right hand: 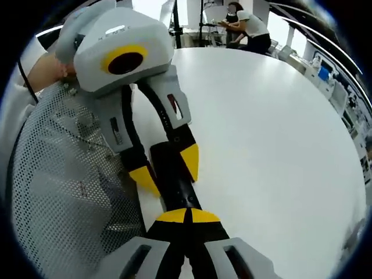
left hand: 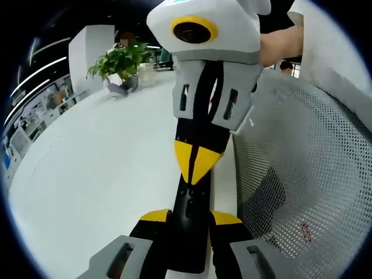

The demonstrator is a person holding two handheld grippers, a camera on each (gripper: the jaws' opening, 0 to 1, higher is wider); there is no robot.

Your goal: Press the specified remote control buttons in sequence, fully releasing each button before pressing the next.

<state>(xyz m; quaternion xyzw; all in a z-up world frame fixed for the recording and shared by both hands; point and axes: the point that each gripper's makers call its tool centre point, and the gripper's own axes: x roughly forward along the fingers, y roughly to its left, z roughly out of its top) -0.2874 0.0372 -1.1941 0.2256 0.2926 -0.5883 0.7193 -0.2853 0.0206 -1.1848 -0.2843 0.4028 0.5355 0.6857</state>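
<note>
A slim black remote control (left hand: pixel 192 229) lies lengthwise between my left gripper's (left hand: pixel 190 218) yellow-tipped jaws, which are shut on its sides just above the white table (left hand: pixel 104 168). My right gripper (left hand: pixel 196 164) comes in from the top, its two yellow tips closed together and pointing down onto the remote's far end. In the right gripper view, my right gripper (right hand: pixel 189 216) has its tips together and resting on the remote (right hand: pixel 176 187). The left gripper (right hand: pixel 167 170) grips the remote from the far side. The buttons are hidden.
A white mesh chair back (left hand: pixel 302 174) (right hand: pixel 64 174) stands close beside the table edge. A potted plant (left hand: pixel 119 61) sits at the table's far side. A person (right hand: pixel 247 26) sits at the far end of the table. A hand (left hand: pixel 280 45) holds the right gripper.
</note>
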